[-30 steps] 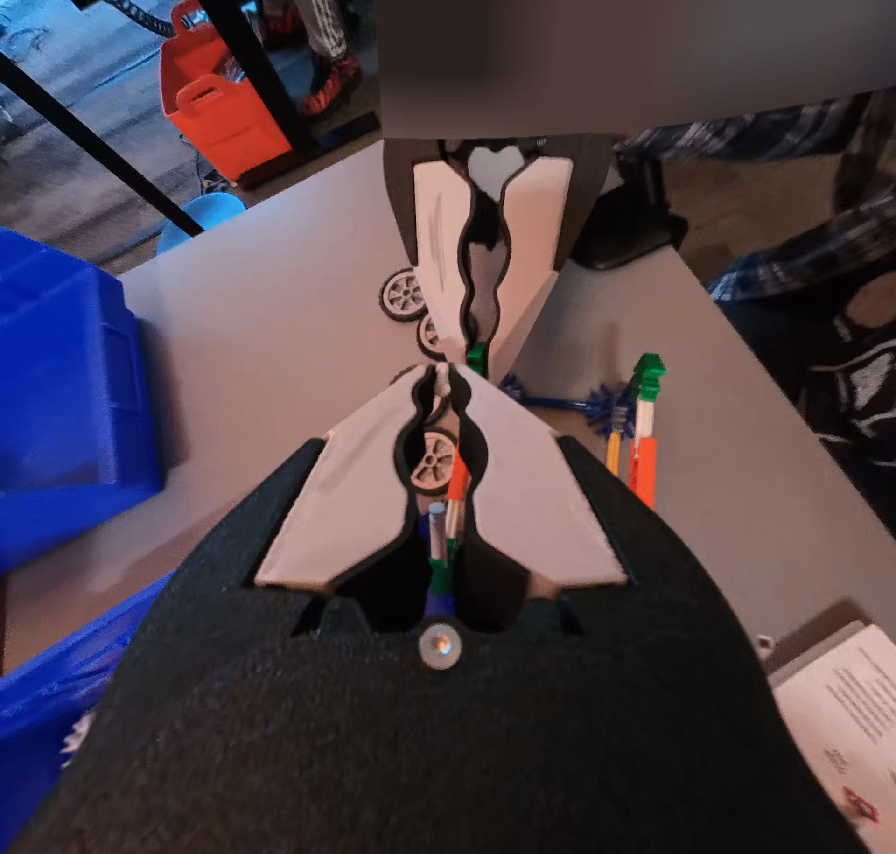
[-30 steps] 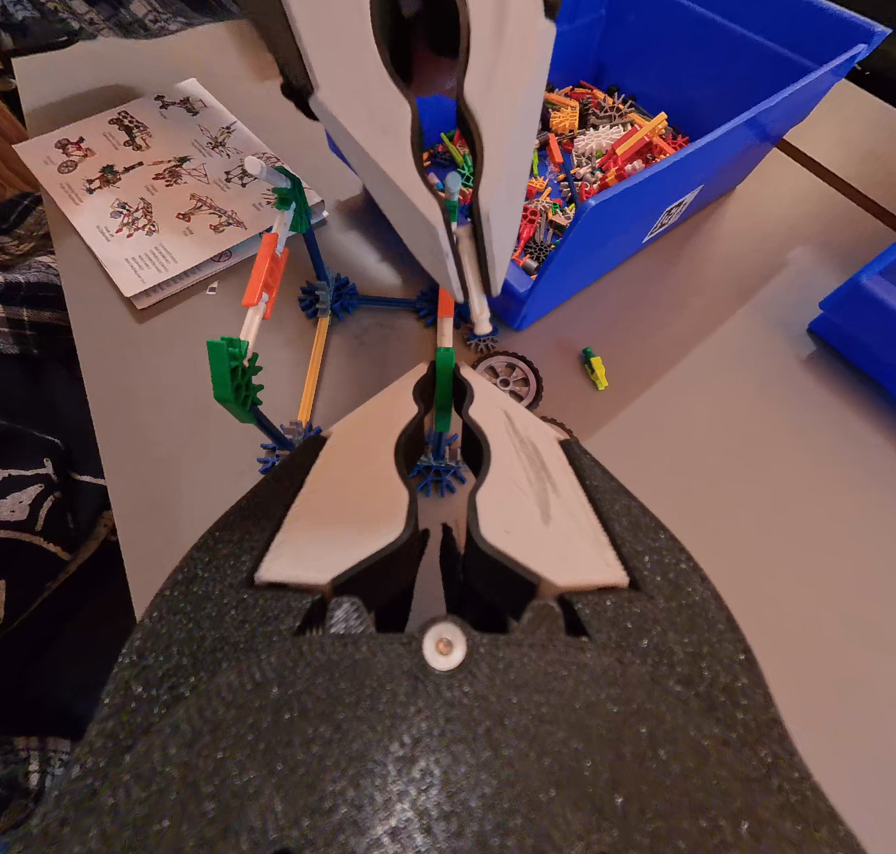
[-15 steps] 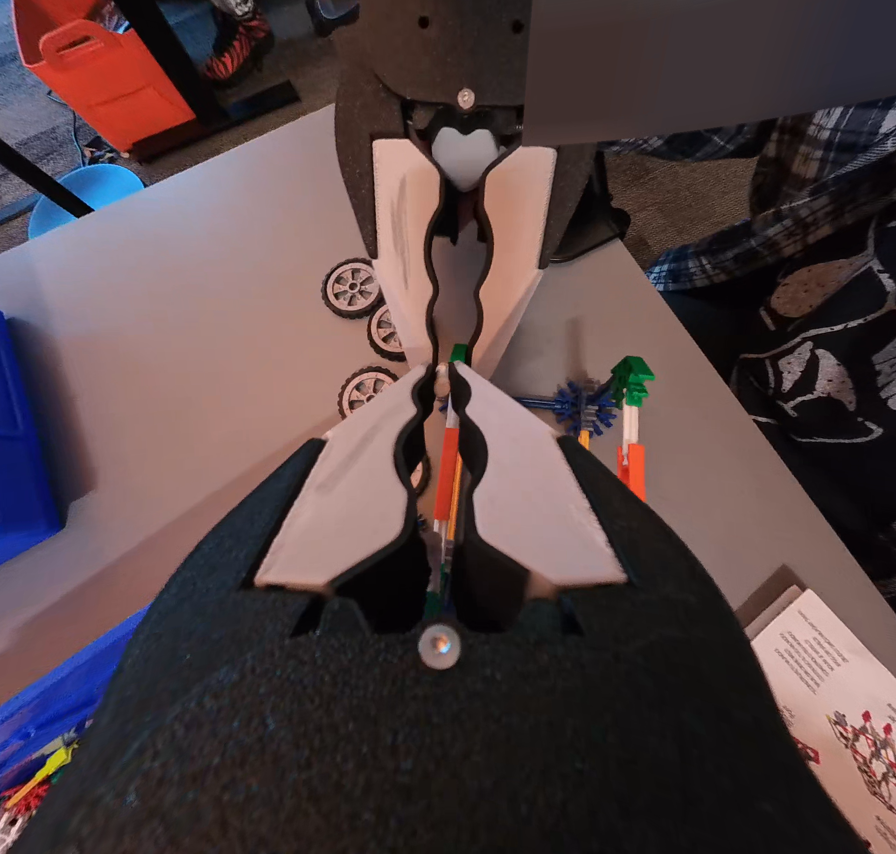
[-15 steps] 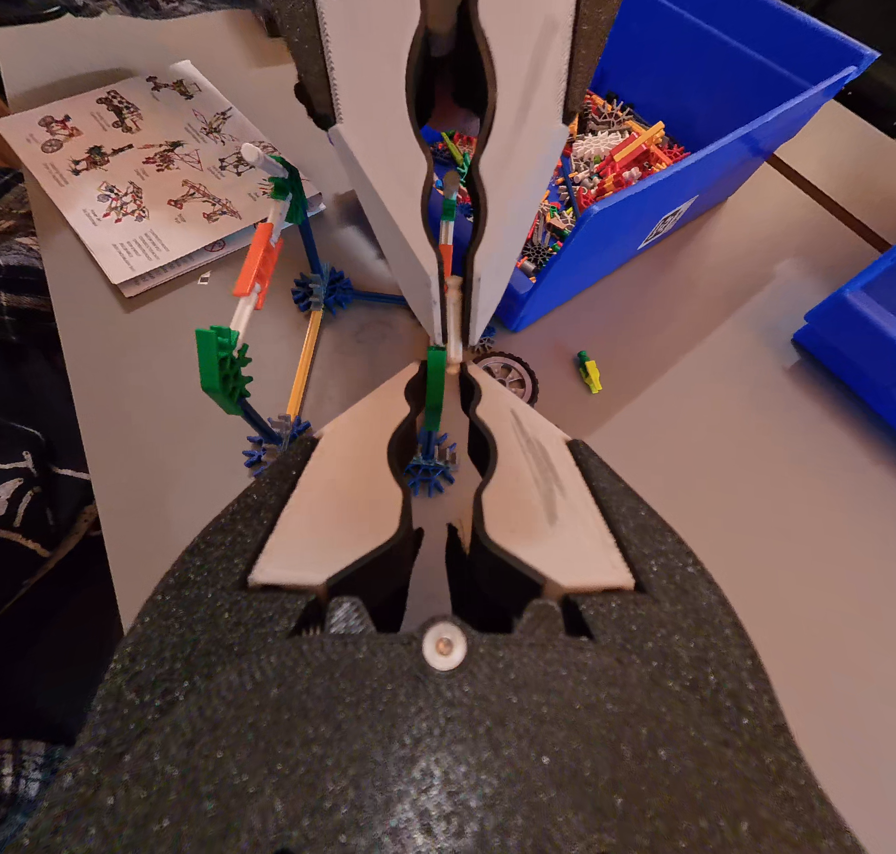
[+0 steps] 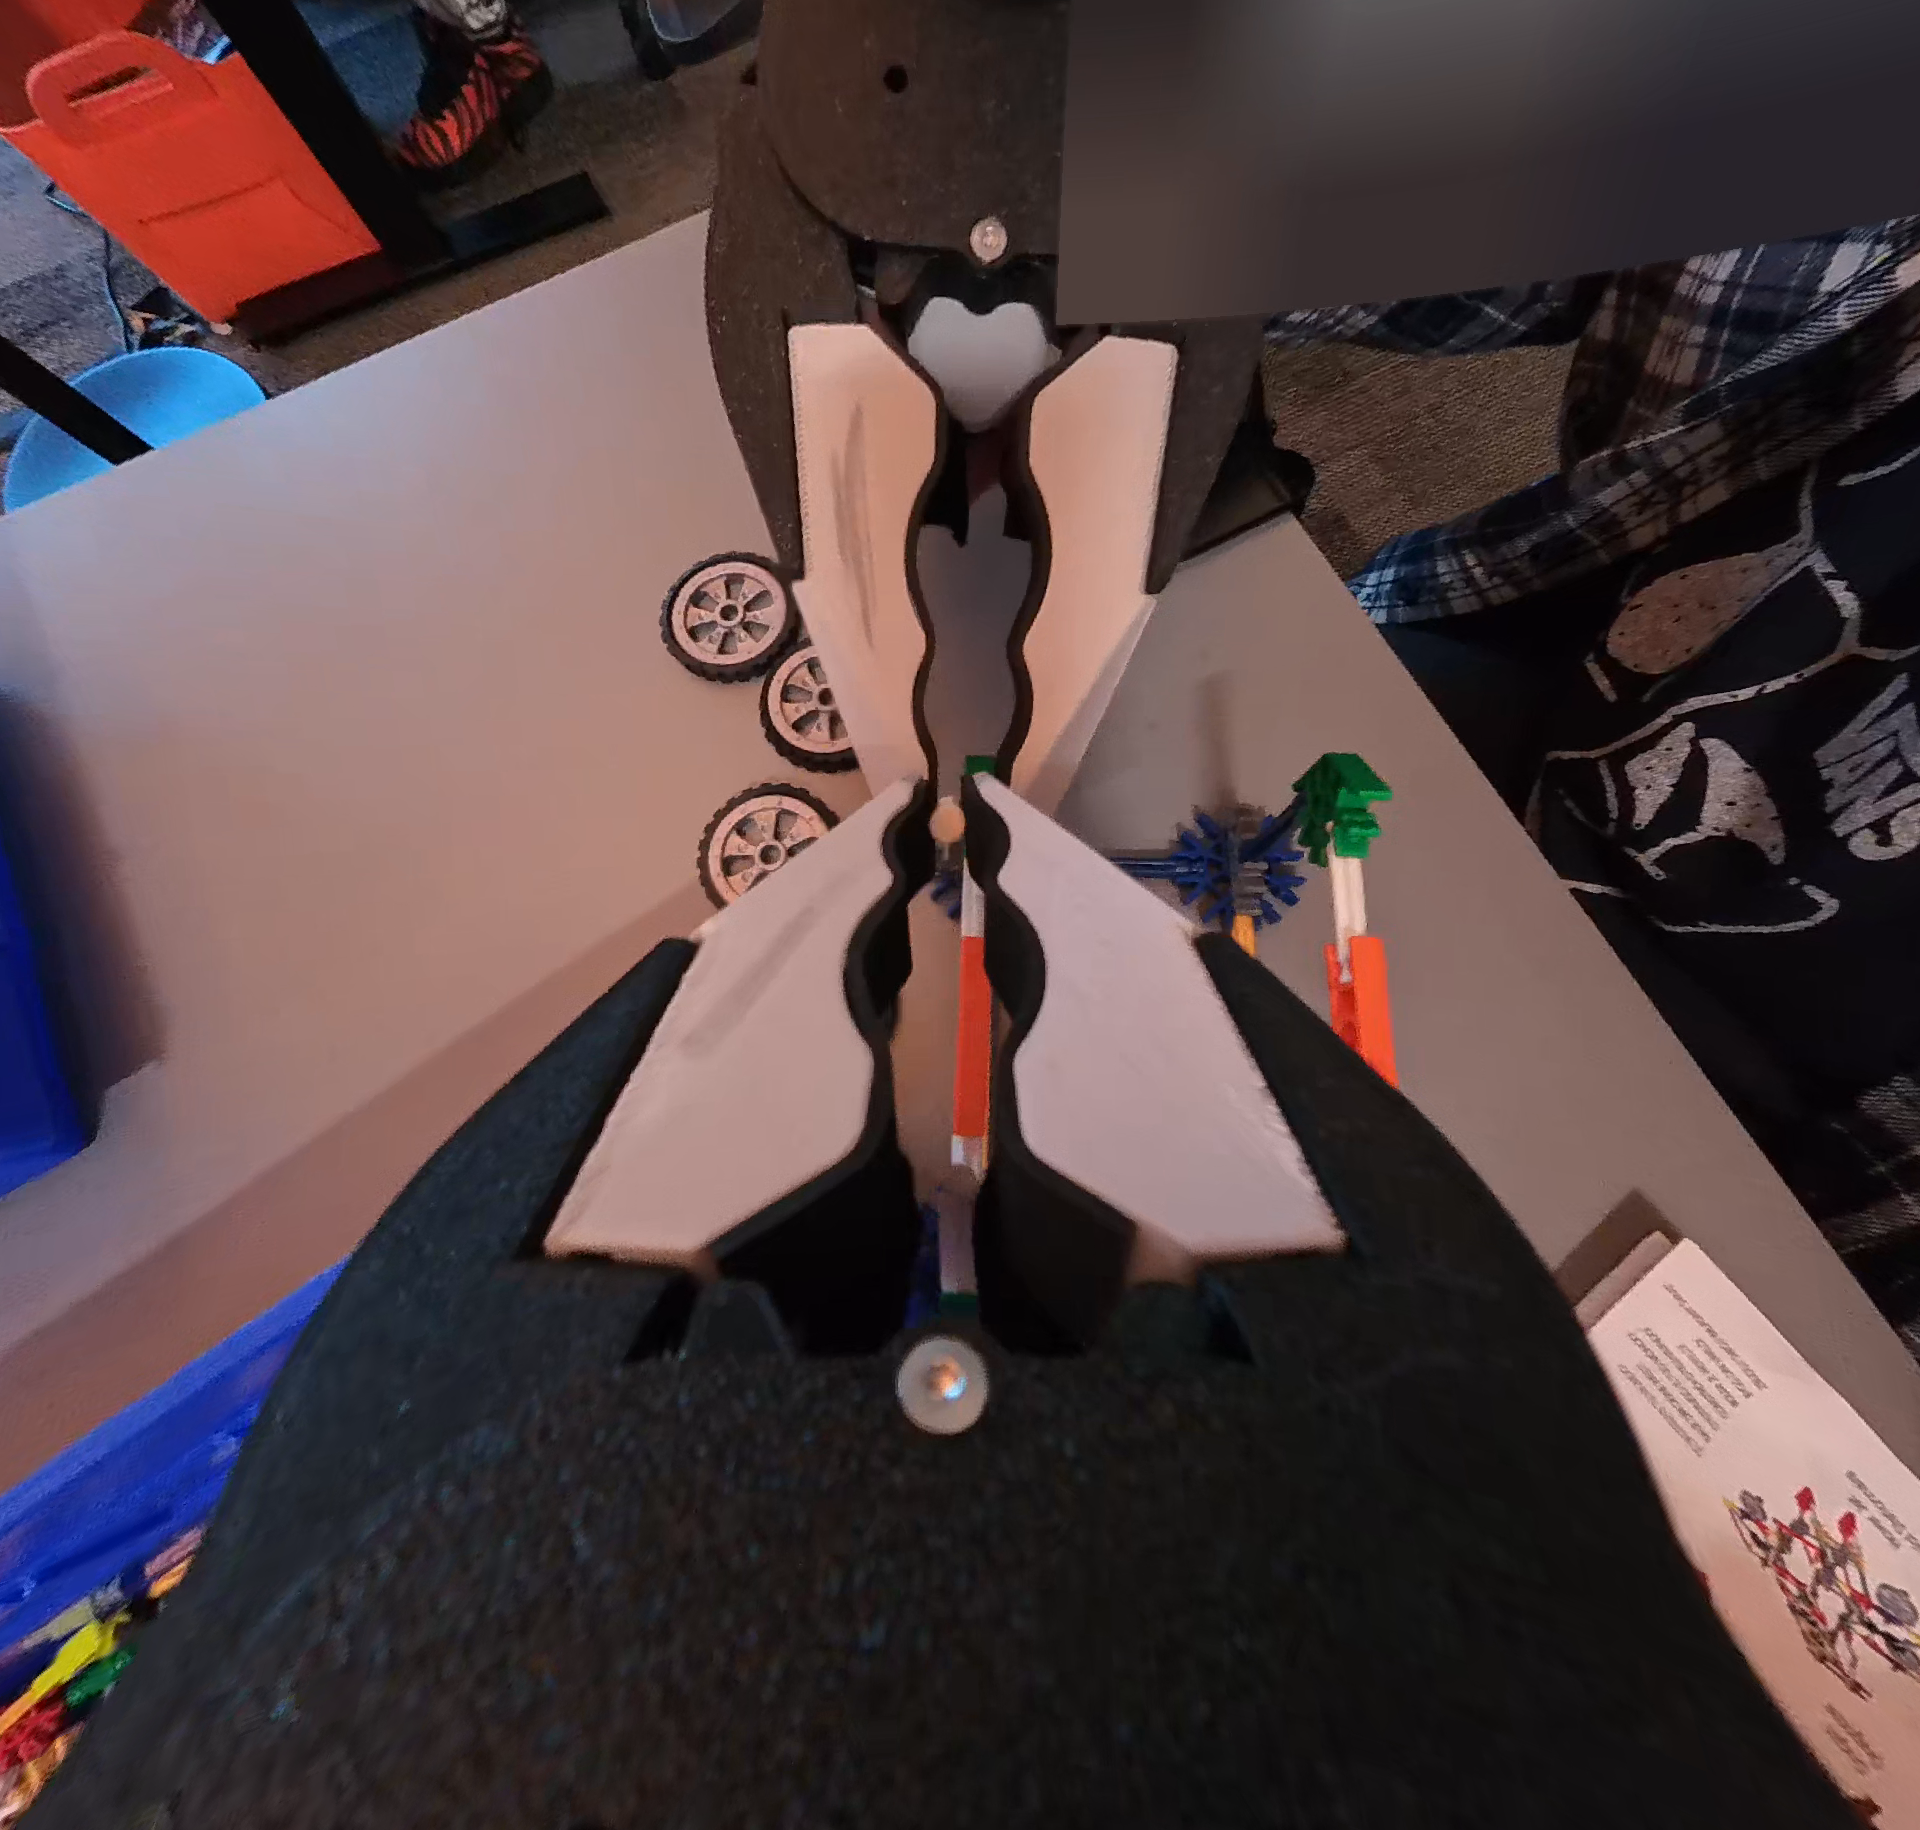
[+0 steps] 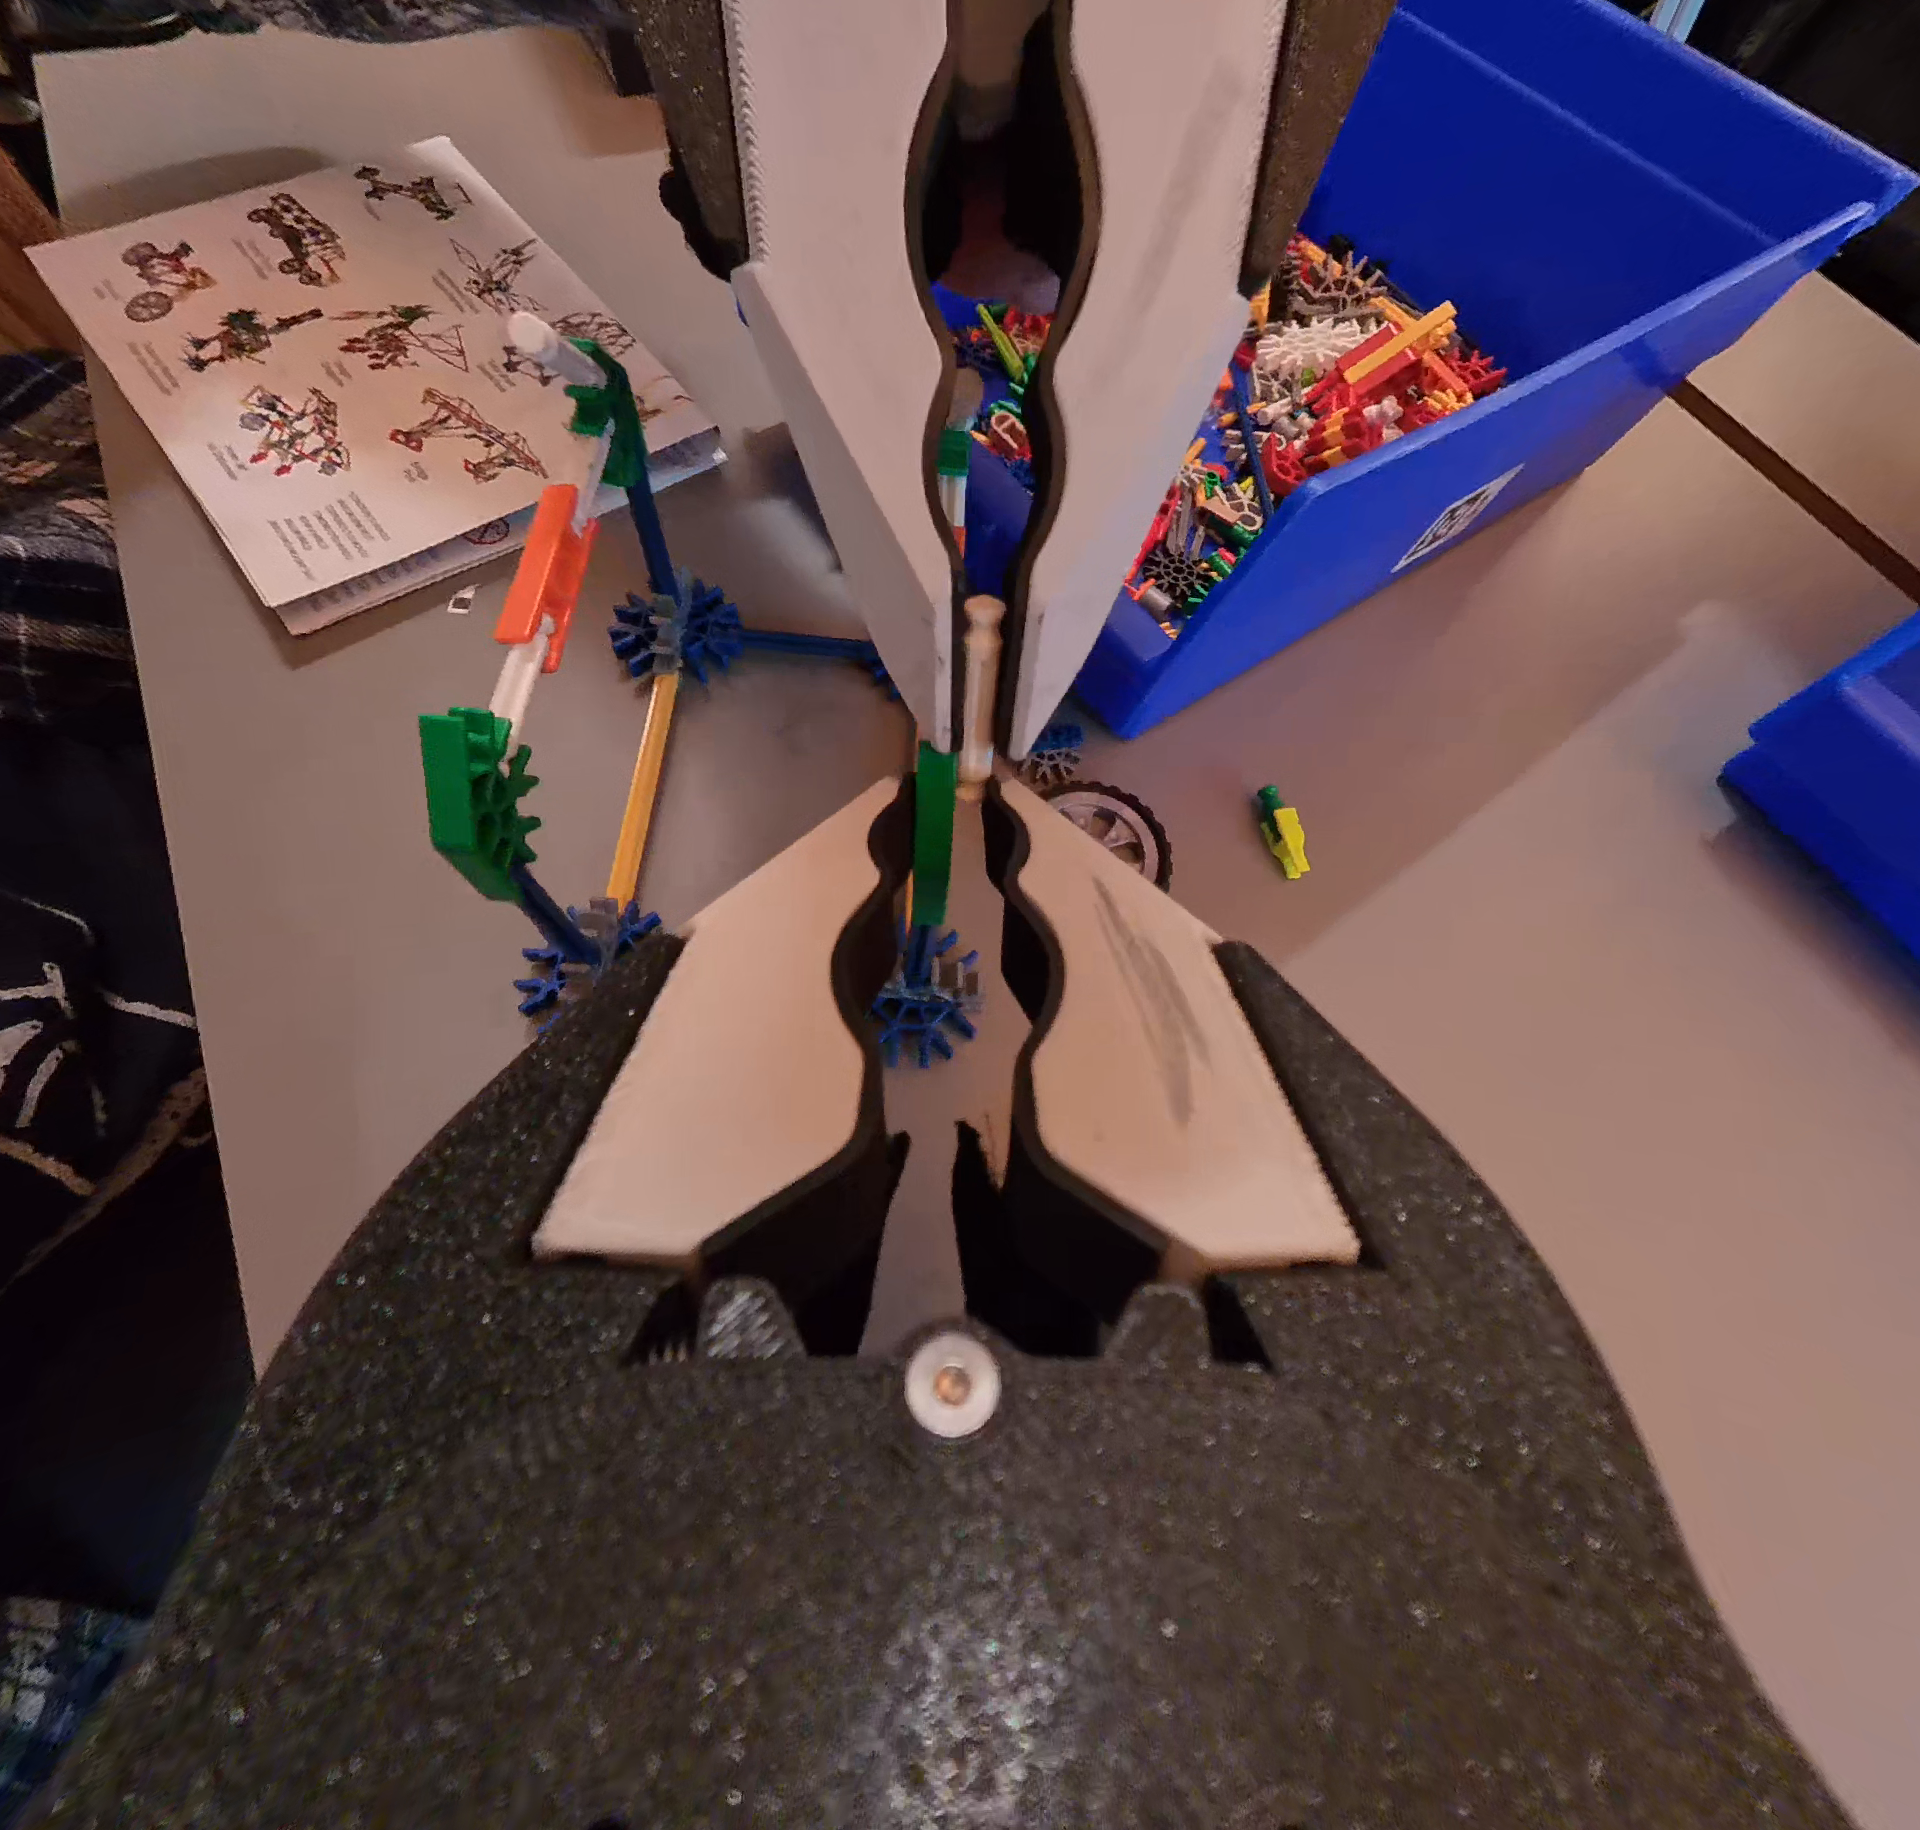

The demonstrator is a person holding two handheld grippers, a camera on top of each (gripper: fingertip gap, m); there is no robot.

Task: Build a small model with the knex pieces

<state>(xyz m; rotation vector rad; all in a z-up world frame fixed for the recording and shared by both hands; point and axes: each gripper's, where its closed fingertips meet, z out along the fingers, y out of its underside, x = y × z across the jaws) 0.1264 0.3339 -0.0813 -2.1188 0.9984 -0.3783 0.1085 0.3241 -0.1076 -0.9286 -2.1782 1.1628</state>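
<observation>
Rod pinched in left tongs; right tongs clamped on green connector. Rod tip beside connector, joint not visibly seated. Wheels loose on bench.

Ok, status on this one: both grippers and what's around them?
Left gripper shut on white rod. Right gripper shut on green connector, tip to tip with left. Toy frame on table; wheel and blue bin close by.
</observation>
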